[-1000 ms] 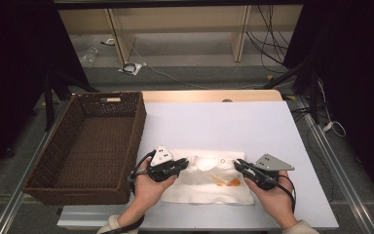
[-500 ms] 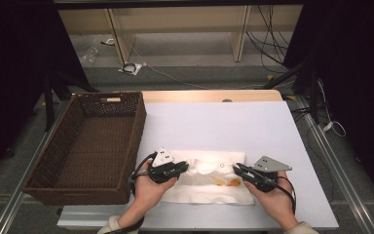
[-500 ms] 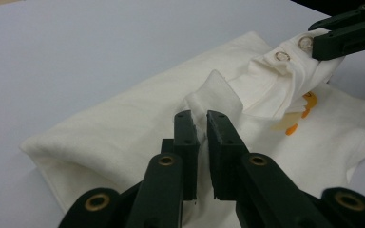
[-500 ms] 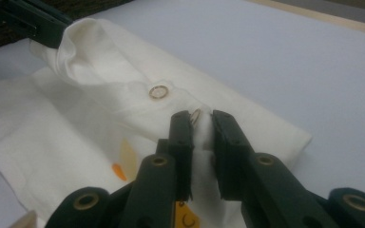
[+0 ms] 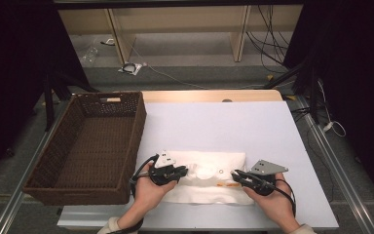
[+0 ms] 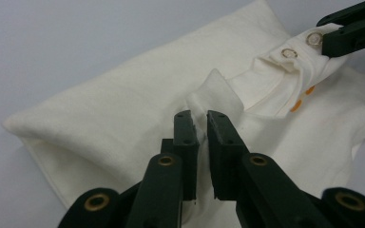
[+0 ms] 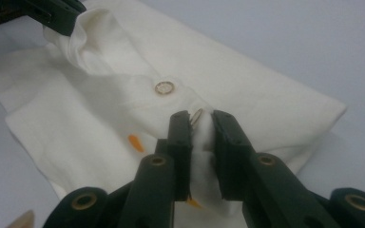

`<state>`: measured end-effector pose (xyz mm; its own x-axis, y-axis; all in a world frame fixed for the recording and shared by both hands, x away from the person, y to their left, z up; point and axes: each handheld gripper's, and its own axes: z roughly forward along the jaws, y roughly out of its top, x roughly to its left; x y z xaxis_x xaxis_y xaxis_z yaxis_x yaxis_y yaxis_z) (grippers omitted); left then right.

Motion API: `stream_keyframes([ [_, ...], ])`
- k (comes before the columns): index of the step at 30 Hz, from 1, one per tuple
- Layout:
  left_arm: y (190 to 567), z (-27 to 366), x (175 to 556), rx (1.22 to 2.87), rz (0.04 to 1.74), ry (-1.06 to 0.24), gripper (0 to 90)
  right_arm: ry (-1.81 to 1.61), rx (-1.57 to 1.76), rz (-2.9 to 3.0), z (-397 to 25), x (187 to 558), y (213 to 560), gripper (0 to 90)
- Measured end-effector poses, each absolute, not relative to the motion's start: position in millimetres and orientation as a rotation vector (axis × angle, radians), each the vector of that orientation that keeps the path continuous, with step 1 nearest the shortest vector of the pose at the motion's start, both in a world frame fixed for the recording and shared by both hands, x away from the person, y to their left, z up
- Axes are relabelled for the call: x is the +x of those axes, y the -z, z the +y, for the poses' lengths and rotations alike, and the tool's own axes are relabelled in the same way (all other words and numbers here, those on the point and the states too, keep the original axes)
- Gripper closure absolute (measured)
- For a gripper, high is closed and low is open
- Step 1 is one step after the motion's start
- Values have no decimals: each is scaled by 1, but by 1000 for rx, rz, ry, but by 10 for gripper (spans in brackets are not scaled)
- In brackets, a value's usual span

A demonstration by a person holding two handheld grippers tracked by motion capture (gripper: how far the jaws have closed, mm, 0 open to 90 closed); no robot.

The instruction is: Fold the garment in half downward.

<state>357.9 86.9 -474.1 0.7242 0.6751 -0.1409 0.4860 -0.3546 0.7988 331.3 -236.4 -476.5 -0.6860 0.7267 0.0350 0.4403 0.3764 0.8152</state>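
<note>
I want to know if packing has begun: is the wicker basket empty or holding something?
Empty: the wicker basket shows only its bare woven floor, and the white garment lies on the table beside it.

Cream-white folded garment [image 5: 209,180] lying flat near front edge of table, snap rings [image 7: 164,88] along lifted placket, small orange marks [image 7: 135,142] showing; both ends of placket being pinched up.

Even overhead light falls on the white table [image 5: 272,136], which is bright without glare, while the surroundings at 3 and 9 o'clock sink into black. Both gripper views are soft: near jaws blur, and the cream cloth [image 6: 123,118] casts faint shadows.
</note>
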Motion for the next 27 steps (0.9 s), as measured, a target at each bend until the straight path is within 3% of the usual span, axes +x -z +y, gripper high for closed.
stream_keyframes([
  [27, 487, 84, 353, 2118, 887, -201, 809, -1188, 1043, 2394, -237, 324, 483, 778],
])
